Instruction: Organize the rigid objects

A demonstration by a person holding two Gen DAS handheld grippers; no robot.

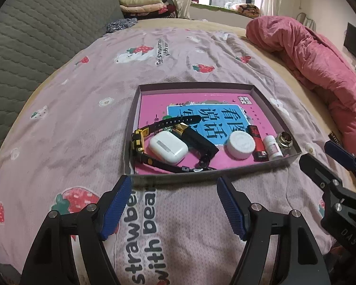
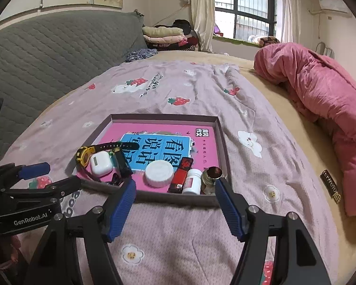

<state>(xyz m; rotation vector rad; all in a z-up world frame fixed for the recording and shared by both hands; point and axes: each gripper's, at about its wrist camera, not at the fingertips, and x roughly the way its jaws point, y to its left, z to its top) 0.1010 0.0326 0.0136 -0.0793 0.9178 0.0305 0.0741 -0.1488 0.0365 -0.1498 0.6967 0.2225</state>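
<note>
Both tools are hovering over the bed [image 1: 66, 128], just short of the near edge of the shallow box [image 1: 261, 95]. The left tool [image 1: 174, 205] and the right tool [image 2: 175, 207] are each gaping wide, gripping nothing. Everything seems gathered already along the box's near edge: watch [image 1: 140, 140] and white earbud case [image 1: 168, 147] toward the near left corner, white round jar [image 2: 159, 173], red lighter [image 2: 181, 174], small bottle [image 2: 192, 181] and glass jar [image 2: 212, 174] toward the near right. I'd judge the sorting is nearly finished; any next move calls for reaching over the near wall to straighten a piece.

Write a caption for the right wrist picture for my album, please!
Open right gripper hovers before a shallow box holding a white earbud case, round jar and red lighter.
</note>
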